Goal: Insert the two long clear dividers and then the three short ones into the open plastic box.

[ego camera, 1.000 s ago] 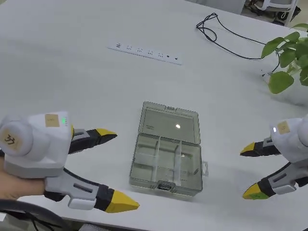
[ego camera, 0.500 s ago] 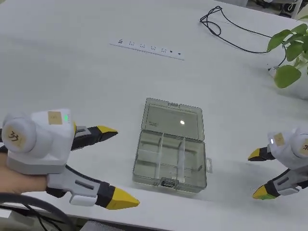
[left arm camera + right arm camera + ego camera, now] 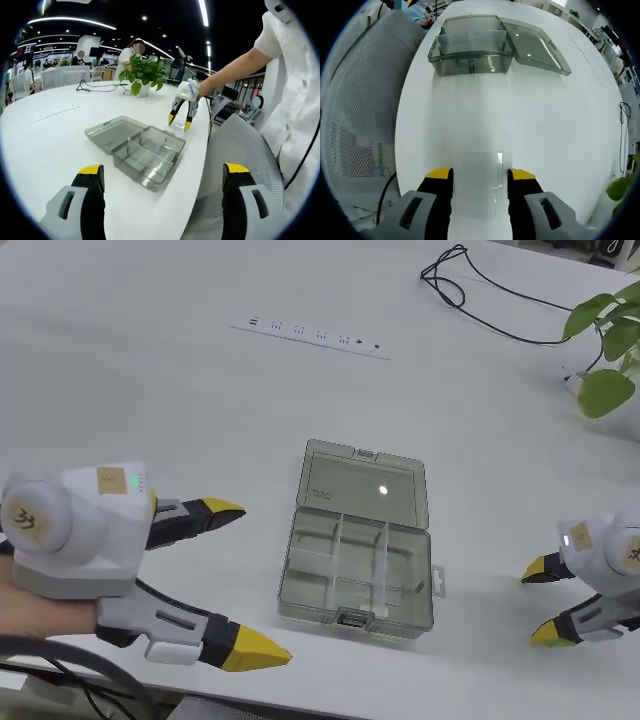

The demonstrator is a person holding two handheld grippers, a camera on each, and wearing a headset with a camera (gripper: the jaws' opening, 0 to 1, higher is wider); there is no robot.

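The open grey-clear plastic box (image 3: 355,575) lies mid-table with its lid (image 3: 366,483) folded back. Clear dividers (image 3: 378,562) stand inside it and split it into compartments. My left gripper (image 3: 240,578) hovers open to the box's left, nothing between its fingers. To the box's right, my right gripper (image 3: 543,600) is open and low over the table. In the right gripper view, a flat clear divider piece (image 3: 481,172) lies on the table between the open right gripper (image 3: 480,174) jaws, with the box (image 3: 470,47) further ahead. The left gripper view has the box (image 3: 145,152) and the right gripper (image 3: 181,120).
A white power strip (image 3: 310,335) lies behind the box, and a black cable (image 3: 480,295) and a potted plant (image 3: 605,350) sit at the back right. The table's near edge runs just under both grippers. A mesh chair (image 3: 355,125) stands beside the table.
My right gripper has drawn a little further right of the box and lower, with its jaws somewhat closer together. The left gripper has stayed put. The head camera has shifted slightly.
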